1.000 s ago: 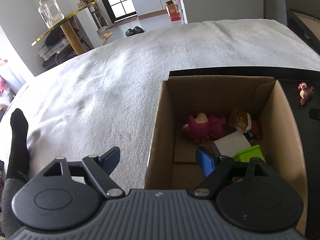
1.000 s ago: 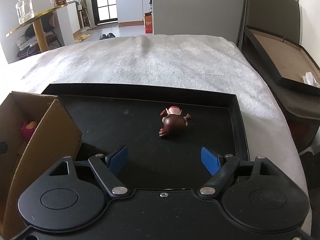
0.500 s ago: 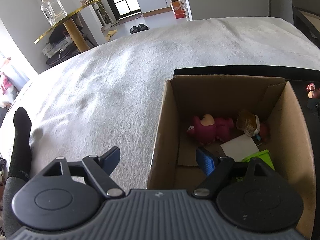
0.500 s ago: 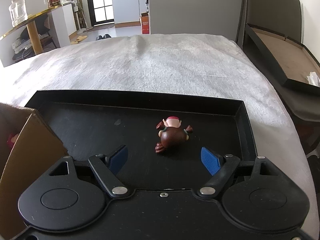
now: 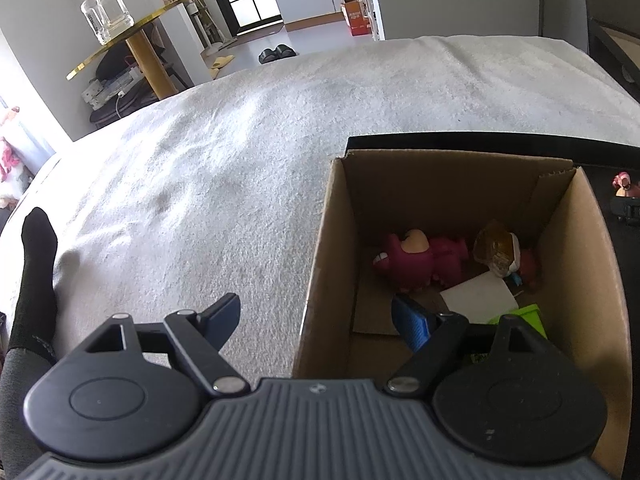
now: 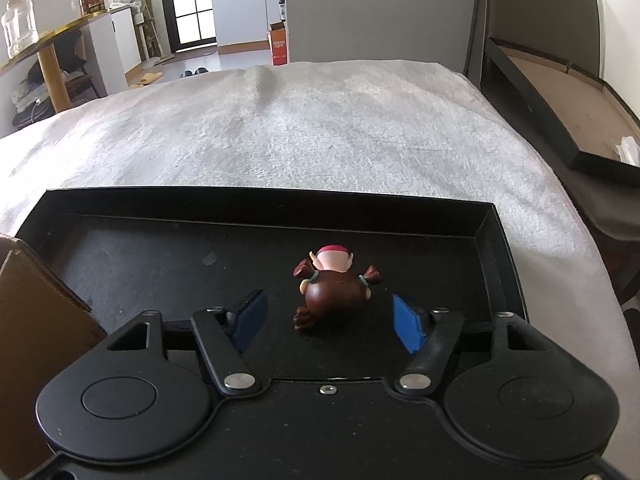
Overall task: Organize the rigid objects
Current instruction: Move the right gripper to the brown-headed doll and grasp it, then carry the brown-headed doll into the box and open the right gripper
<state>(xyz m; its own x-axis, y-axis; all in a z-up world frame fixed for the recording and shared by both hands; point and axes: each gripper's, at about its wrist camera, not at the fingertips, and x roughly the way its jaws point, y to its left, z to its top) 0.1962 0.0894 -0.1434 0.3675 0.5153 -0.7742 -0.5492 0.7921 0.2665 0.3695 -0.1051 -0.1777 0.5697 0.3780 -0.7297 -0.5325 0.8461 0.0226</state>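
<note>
Brown figurine lies on its side on the floor of the black tray, toward the near right part, pink head pointing away from me. It sits between the blue pads of my right gripper, nearer the right-hand pad, with a gap showing on both sides — no contact that I can make out. The jaws have just been closing around it; I read this as the start of the pick, not yet a hold.

The tray sits on the white blanket with the cardboard box standing at its left end, apparently inside the tray. I judge the box to be the collecting point: it already holds a magenta toy, a wrapped amber-coloured piece, a white card and something green, so the figurine should go there too.

Left gripper hovers wide open and empty, straddling the box's near left wall — one pad over the blanket, one inside. Parked there, I think, to steady the box for the drop.

A person's leg in a black sock rests at the blanket's left edge.
</note>
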